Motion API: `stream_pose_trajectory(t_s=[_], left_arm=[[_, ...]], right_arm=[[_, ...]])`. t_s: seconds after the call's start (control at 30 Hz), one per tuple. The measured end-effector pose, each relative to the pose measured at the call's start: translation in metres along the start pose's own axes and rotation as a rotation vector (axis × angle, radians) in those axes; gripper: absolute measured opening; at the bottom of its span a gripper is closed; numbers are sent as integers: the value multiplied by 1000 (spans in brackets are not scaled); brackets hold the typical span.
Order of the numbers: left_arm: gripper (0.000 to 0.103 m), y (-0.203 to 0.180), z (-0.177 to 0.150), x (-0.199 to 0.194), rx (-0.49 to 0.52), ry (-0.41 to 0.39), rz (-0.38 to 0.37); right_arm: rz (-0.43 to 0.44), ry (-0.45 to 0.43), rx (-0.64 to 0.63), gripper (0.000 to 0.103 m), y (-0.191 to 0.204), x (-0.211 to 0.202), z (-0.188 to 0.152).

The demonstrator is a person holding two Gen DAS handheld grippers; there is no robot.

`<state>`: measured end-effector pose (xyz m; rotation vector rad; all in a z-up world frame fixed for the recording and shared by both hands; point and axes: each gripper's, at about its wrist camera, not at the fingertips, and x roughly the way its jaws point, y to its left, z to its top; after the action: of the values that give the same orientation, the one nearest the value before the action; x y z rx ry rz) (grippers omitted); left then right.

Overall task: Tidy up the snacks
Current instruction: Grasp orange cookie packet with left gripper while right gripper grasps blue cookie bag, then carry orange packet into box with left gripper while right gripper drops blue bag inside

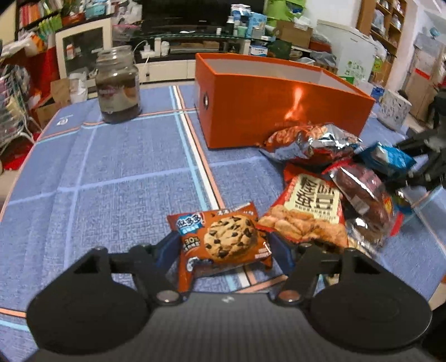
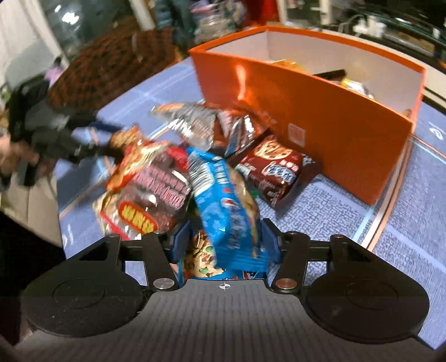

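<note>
Gripping cookie packet (image 1: 223,239) marked "30%", seemingly.

Glass jar (image 1: 117,85) upright on blue plaid tablecloth (image 1: 111,172), cluttered shelves (image 1: 387,25) behind

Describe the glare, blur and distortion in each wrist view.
Left wrist view: bright glare streak on the orange box; fisheye bends the tablecloth lines; the right claw at the edge is smeared. Right wrist view: motion blur over the snack pile and background; glare on the box wall again; the blue packet is blurred.
</note>
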<state>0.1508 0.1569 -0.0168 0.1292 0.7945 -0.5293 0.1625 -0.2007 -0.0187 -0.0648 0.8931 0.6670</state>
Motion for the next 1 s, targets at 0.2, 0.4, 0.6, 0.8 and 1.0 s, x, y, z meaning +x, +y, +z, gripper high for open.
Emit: stream_pose_trajectory(t_s=[0.2, 0.4, 0.6, 0.8, 1.0], left_arm=[[68, 5, 0, 2, -51, 5, -14], [69, -5, -5, 15, -32, 23, 13], [64, -12, -3, 15, -46, 30, 84], [55, -15, -2, 5, -60, 52, 140], [55, -14, -4, -9, -77, 44, 168]], right_arm=[[29, -25, 142, 29, -15, 9, 3], [-1, -46, 161, 26, -11, 14, -2], [-51, -69, 141, 18, 0, 11, -4], [-161, -81, 39, 7, 26, 1, -5], [-215, -104, 9, 7, 38, -15, -10]])
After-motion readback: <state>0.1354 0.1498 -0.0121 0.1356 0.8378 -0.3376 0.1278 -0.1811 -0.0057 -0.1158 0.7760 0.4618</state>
